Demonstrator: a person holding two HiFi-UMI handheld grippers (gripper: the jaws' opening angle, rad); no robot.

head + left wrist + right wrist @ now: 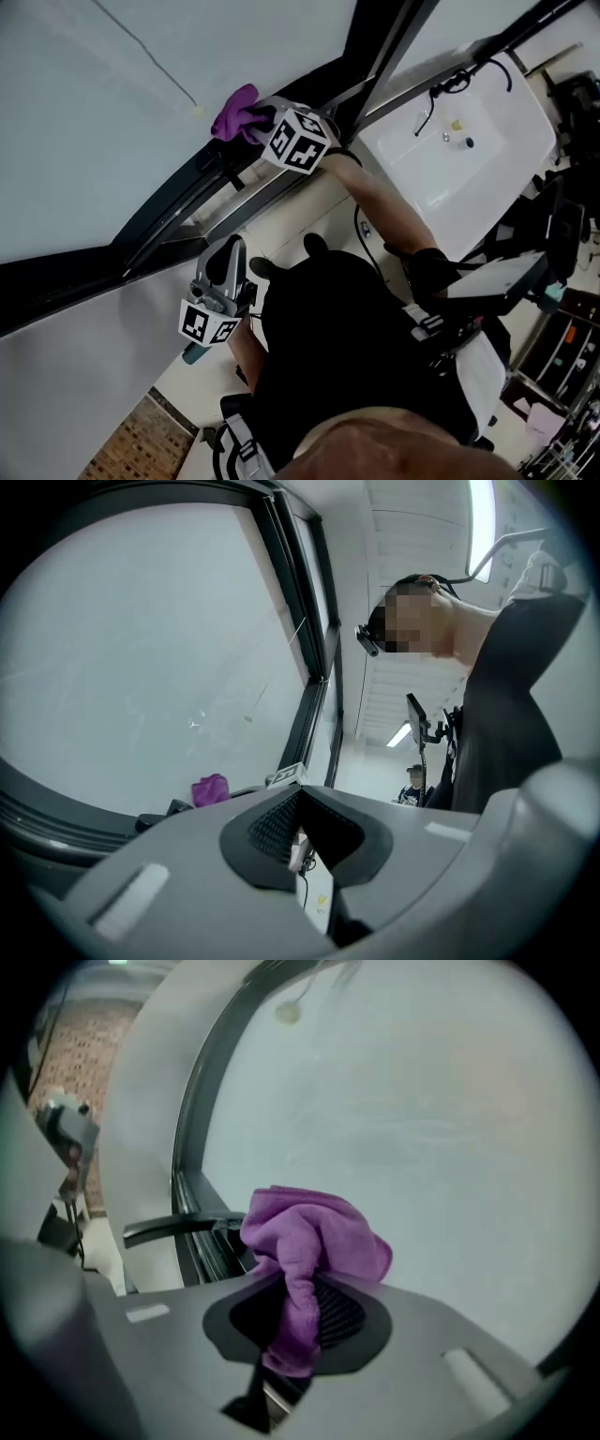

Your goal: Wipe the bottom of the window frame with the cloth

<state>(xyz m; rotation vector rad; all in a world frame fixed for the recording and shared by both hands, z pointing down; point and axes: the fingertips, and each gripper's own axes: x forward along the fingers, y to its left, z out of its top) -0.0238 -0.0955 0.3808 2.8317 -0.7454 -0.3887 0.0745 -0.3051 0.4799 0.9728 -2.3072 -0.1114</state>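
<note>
Purple microfibre cloth (314, 1237) is bunched and pinched between the closed jaws of the right hand-held gripper (298, 1321), at the bottom rail of the dark metal window frame (178, 202). The left hand-held gripper (302, 834) hangs lower, its jaws together on nothing.

big pale grey window pane (84, 112) fills the upper left of the head view, with the dark window frame (159, 225) cutting diagonally under it. white table (487, 187) upper right, brick-pattern patch (122, 441) lower left. a ceiling strip light (483, 517) glows top right in the left gripper view.
</note>
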